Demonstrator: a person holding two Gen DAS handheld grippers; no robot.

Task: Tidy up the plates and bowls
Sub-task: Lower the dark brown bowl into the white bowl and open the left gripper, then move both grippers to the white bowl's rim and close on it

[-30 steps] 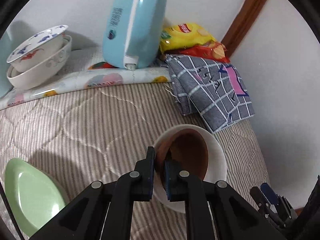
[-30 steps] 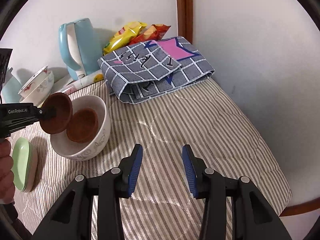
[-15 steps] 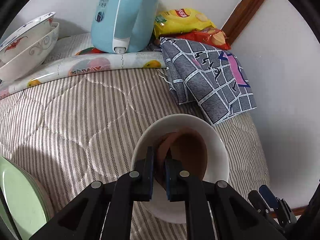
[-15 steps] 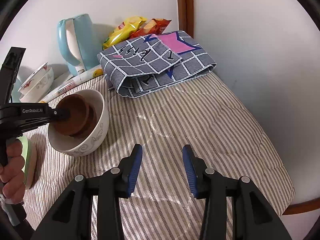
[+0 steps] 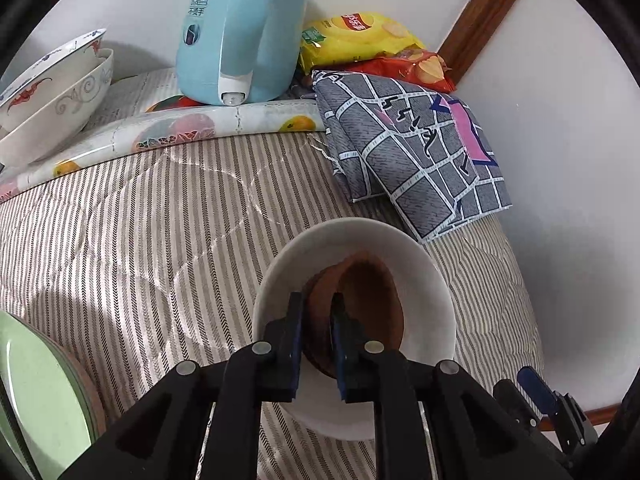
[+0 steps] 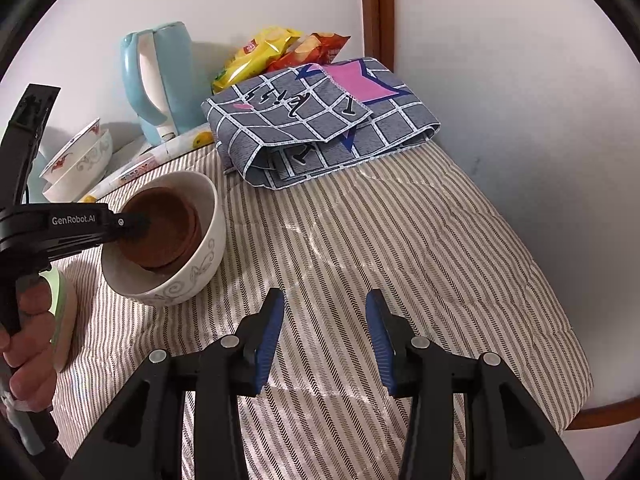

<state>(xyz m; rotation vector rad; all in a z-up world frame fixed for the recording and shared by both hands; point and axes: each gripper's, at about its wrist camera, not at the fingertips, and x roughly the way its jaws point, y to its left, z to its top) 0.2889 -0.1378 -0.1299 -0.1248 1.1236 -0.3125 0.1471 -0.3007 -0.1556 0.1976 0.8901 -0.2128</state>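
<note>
A white bowl (image 5: pixel 360 228) with grey scrollwork (image 6: pixel 188 280) stands on the striped tablecloth. Two brown dishes lie nested inside it. My left gripper (image 5: pixel 317 308) reaches into the bowl from the left, and its tip (image 6: pixel 136 222) shows in the right wrist view. Its pads sit on the rim of the upper brown dish (image 5: pixel 368 300), (image 6: pixel 164 232), and the jaws are opening. My right gripper (image 6: pixel 324 312) hangs open over bare cloth to the right of the bowl, with nothing between its fingers.
Green plates (image 5: pixel 36 392) are stacked at the left, beside a hand (image 6: pixel 28 320). Two patterned bowls (image 5: pixel 52 96) are nested at the back left. A blue kettle (image 5: pixel 240 28), snack bags (image 5: pixel 360 36) and a folded checked cloth (image 5: pixel 412 152) line the back. The table's edge runs along the right.
The left gripper lowered the tilted brown dish into the white bowl, onto the other brown dish. The right gripper stayed where it was.
</note>
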